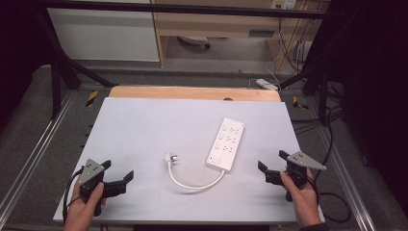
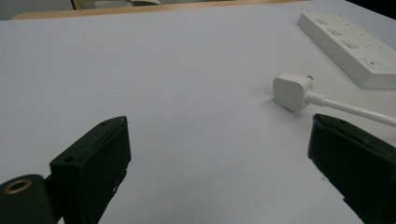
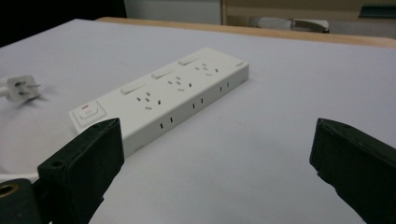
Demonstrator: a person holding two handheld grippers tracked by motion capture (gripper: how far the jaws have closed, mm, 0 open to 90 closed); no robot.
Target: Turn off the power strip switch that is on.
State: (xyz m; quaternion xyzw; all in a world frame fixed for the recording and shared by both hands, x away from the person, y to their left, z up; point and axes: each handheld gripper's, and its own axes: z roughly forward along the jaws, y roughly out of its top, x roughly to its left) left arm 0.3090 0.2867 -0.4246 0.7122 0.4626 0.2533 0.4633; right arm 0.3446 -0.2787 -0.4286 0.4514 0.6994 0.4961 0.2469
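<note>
Two grippers low over a white table (image 1: 144,125), both with jaws spread wide and nothing between them. Left gripper (image 1: 117,174) at the near left corner, held in a hand (image 1: 84,207), aimed toward the middle of the table. Right gripper (image 1: 273,161) at the near right edge, gripped by the other hand (image 1: 303,199), aimed left toward the strip. Power strip (image 1: 226,143) flat on the table, right of centre, angled with its switch end nearest the person; near the right gripper but apart from it. Cord (image 1: 192,184) curling from that near end in a loop to the left, ending in the plug (image 1: 169,158), which lies on the table between the strip and the left gripper, well apart from both grippers. In the left gripper view, plug (image 2: 292,91) ahead and to the right, prongs pointing away. In the right gripper view, strip (image 3: 163,100) just beyond the left jaw.
</note>
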